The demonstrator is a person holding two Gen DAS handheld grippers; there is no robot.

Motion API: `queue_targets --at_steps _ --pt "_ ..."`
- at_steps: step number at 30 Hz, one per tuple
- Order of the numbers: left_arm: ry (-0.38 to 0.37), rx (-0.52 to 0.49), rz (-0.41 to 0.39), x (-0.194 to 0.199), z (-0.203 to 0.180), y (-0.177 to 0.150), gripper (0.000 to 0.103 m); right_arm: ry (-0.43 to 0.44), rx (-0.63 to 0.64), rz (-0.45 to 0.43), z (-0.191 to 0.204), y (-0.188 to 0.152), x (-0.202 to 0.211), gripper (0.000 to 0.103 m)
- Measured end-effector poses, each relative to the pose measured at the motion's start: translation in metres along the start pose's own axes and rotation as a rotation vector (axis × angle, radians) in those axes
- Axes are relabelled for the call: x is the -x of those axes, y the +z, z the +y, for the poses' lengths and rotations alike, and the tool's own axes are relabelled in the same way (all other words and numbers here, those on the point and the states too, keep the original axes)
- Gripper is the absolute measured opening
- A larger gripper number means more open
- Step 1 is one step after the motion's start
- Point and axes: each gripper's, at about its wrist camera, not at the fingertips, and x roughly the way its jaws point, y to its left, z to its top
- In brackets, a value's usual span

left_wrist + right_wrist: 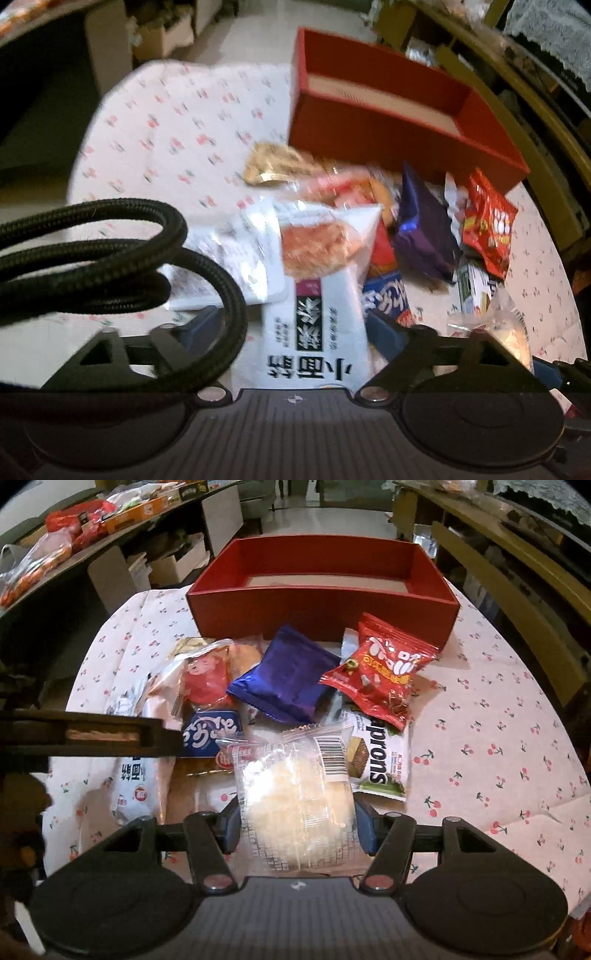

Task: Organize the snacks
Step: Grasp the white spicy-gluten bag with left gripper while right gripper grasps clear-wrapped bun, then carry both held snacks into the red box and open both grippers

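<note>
A pile of snack packets lies on the cherry-print tablecloth in front of an open red box, which also shows in the left wrist view. My right gripper is shut on a clear-wrapped pale pastry. My left gripper has a white packet with black characters between its blue pads; the jaws stand wide around it. The pile holds a purple packet, a red packet, a white "aprons" packet and a blue packet.
A black braided cable loops across the left of the left wrist view. The left gripper's body crosses the right wrist view at the left. Shelves with more snacks stand behind at left; wooden furniture at right.
</note>
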Motion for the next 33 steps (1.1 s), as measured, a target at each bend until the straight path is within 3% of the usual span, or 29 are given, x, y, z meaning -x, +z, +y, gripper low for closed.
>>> queue_targets --at_steps 2,3,9,19,33 --pt "-0.047 0.030 0.015 -0.002 0.002 -0.003 0.074 0.002 -0.001 0.000 -0.002 -0.001 0.001 0.076" --pt "-0.058 0.029 0.015 0.000 0.002 -0.004 0.065 0.002 -0.002 -0.002 -0.003 -0.001 0.002 0.076" --pt "-0.056 -0.015 0.016 0.012 -0.003 -0.011 0.058 0.007 -0.014 -0.016 -0.009 -0.002 0.007 0.076" --pt "-0.110 -0.075 -0.051 0.039 -0.017 -0.011 0.057 -0.002 -0.008 -0.047 -0.010 0.009 0.015 0.076" --pt "-0.131 -0.131 -0.165 0.037 -0.048 0.054 0.057 -0.041 -0.018 -0.131 -0.027 0.089 0.002 0.076"
